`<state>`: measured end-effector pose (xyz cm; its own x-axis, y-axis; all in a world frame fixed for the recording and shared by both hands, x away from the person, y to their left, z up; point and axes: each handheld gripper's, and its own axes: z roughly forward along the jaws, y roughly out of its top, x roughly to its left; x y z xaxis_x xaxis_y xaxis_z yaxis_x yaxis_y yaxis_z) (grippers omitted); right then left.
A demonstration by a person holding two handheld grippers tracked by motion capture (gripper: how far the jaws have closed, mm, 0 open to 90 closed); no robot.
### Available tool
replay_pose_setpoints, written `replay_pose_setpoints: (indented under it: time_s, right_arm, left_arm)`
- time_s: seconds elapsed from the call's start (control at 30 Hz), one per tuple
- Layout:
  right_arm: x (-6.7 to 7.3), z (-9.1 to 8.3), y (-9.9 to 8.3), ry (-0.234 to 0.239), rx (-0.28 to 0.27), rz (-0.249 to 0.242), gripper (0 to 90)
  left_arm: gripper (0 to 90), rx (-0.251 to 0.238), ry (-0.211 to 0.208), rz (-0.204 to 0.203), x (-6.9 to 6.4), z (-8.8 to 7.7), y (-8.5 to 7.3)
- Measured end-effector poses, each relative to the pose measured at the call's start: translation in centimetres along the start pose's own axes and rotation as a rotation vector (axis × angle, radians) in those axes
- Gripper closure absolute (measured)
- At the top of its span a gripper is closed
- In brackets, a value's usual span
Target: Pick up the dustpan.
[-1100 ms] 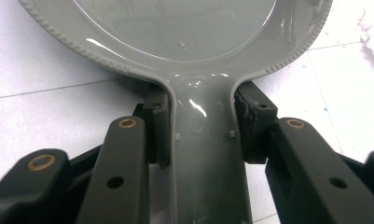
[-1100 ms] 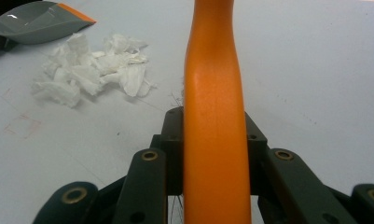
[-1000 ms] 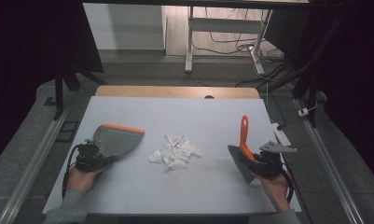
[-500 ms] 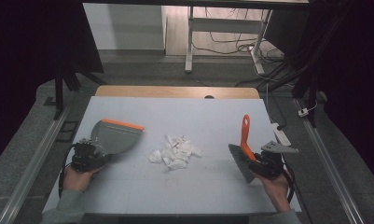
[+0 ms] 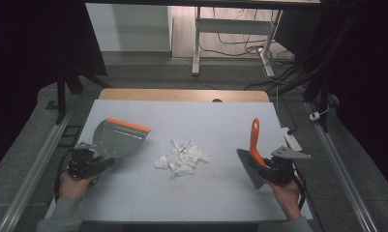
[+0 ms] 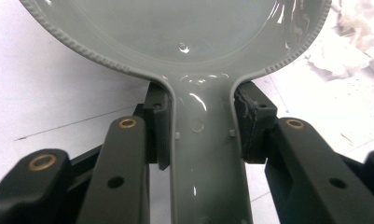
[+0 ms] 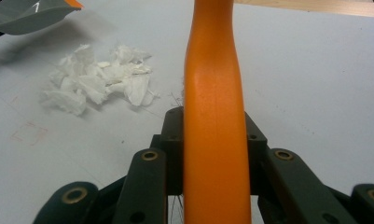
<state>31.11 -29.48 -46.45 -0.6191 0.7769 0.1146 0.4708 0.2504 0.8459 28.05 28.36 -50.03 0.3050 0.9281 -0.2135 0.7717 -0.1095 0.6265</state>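
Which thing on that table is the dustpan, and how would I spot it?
Start at the pale table and look to its left side. There the left gripper clamps the handle of the dustpan. It is a grey scoop, the only thing with an orange strip along its front edge.

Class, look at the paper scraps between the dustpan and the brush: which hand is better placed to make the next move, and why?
Probably the right. Its tool grips the brush, bristles down beside the paper scraps, ready to sweep. The left tool holds the dustpan tilted off the table, so it must be lowered first.
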Motion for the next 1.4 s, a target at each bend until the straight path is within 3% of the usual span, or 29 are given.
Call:
replay_pose_setpoints:
  time_s: [0.47,0.83,1.07,1.4]
  right_arm:
    - [0.0,-0.1,0.0,0.001,-0.011,-0.005,70.5]
    - [0.2,-0.2,0.2,0.006,-0.019,-0.016,70.5]
    - [0.2,-0.1,0.2,0.008,-0.022,-0.012,70.5]
    - [0.5,-0.1,0.4,0.011,-0.024,-0.016,70.5]
  left_arm:
    - [62.1,-0.035,-0.071,0.085,0.5,-1.9,-0.4]
    - [62.1,-0.049,-0.129,0.116,0.6,-2.6,-1.0]
    - [62.1,-0.053,-0.193,0.159,-0.3,-2.8,-0.9]
    - [62.1,-0.034,-0.243,0.216,-1.0,-3.0,-1.6]
